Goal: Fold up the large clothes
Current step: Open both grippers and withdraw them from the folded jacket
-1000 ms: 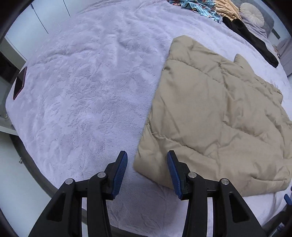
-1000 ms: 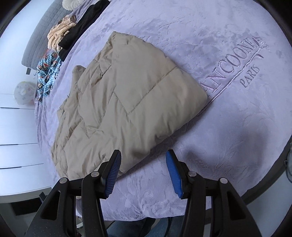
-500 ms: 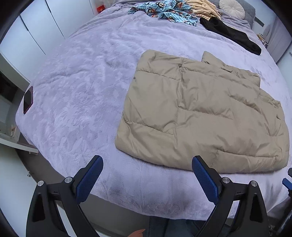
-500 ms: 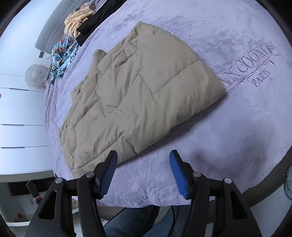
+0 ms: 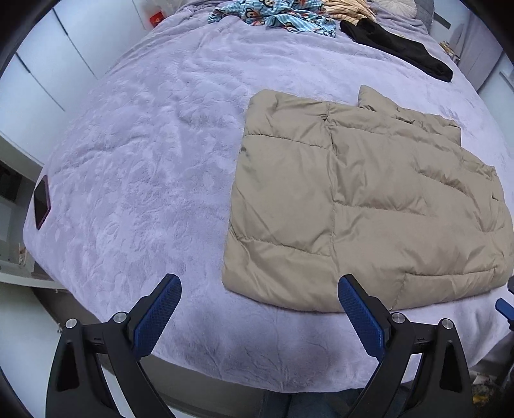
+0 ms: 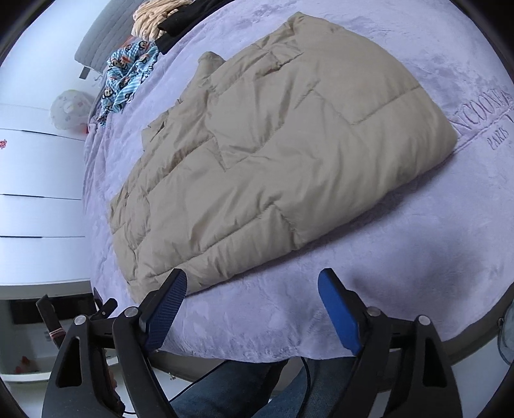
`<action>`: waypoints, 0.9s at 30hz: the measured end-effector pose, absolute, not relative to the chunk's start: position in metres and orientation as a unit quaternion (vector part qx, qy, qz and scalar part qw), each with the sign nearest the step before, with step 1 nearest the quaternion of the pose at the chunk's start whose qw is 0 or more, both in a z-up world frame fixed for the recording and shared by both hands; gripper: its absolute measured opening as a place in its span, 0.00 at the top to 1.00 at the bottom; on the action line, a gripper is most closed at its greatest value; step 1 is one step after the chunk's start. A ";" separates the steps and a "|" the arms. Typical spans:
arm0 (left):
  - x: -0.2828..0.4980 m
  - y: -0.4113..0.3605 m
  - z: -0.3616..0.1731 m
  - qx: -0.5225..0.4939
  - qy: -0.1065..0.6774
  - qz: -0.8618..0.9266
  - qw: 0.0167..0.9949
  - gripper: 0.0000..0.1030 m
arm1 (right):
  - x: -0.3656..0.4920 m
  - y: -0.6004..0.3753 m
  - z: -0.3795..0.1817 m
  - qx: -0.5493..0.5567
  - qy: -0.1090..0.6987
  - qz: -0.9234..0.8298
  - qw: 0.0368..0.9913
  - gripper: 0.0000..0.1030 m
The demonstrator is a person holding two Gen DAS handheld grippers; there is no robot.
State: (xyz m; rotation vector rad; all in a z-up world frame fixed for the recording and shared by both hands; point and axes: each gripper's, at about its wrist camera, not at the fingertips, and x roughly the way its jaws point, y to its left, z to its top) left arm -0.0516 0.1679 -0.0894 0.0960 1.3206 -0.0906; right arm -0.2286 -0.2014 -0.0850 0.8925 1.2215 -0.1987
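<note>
now: both grippers clear of the folded coat

beige quilted coat [image 5: 363,205] lies folded in a rough rectangle on the lilac bedspread [image 5: 144,167], near the bed's front edge. left gripper [image 5: 258,308] hangs above that edge, jaws spread wide after just opening, only bedspread and the coat's near left corner showing between them, pads touching nothing. right gripper [image 6: 252,307] sits over the front edge too; its jaws have just been opening, stand apart, bare bedspread between them, the coat's hem just beyond the left pad, no contact. embroidered lettering [image 6: 485,125] shows in the spread beside the coat's folded edge. far end of the bed: blue patterned garment [image 5: 276,16], black garment [image 5: 398,48], a tan one [image 6: 154,19]. dark phone [image 5: 41,201] lies at the spread's left edge, well apart from the coat. person's jeans [image 6: 244,386] show below the mattress.
</note>
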 end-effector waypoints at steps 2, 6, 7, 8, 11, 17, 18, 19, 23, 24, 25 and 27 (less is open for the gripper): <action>-0.039 0.177 -0.090 0.040 0.615 -0.061 0.785 0.04 | -0.217 -0.184 -0.086 0.408 0.551 -0.080 0.724 0.16; -0.015 0.192 -0.094 0.025 0.620 -0.094 0.779 0.04 | -0.191 -0.149 -0.085 0.388 0.551 -0.078 0.735 0.15; -0.008 0.195 -0.097 0.023 0.621 -0.103 0.777 0.04 | -0.183 -0.140 -0.085 0.384 0.552 -0.078 0.736 0.15; -0.003 0.198 -0.100 0.023 0.622 -0.108 0.775 0.04 | -0.177 -0.133 -0.085 0.382 0.556 -0.075 0.735 0.15; 0.011 0.205 -0.113 0.024 0.636 -0.117 0.762 0.04 | -0.155 -0.110 -0.091 0.371 0.590 -0.057 0.714 0.15; 0.028 0.211 -0.135 -0.005 0.659 -0.148 0.738 0.04 | -0.148 -0.102 -0.097 0.393 0.599 -0.070 0.694 0.15; 0.031 0.213 -0.138 -0.017 0.660 -0.151 0.736 0.04 | -0.149 -0.102 -0.099 0.396 0.601 -0.069 0.691 0.15; 0.033 0.214 -0.140 -0.028 0.661 -0.151 0.735 0.04 | -0.149 -0.103 -0.101 0.395 0.606 -0.069 0.687 0.15; 0.044 0.228 -0.148 -0.084 0.668 -0.140 0.726 0.04 | -0.149 -0.112 -0.110 0.390 0.624 -0.071 0.674 0.15; 0.046 0.231 -0.149 -0.094 0.667 -0.137 0.726 0.04 | -0.147 -0.115 -0.111 0.391 0.627 -0.070 0.671 0.15; 0.047 0.234 -0.151 -0.103 0.667 -0.140 0.724 0.04 | -0.144 -0.117 -0.111 0.390 0.628 -0.067 0.670 0.15; 0.053 0.235 -0.158 -0.110 0.671 -0.160 0.716 0.04 | -0.138 -0.120 -0.109 0.378 0.632 -0.065 0.673 0.15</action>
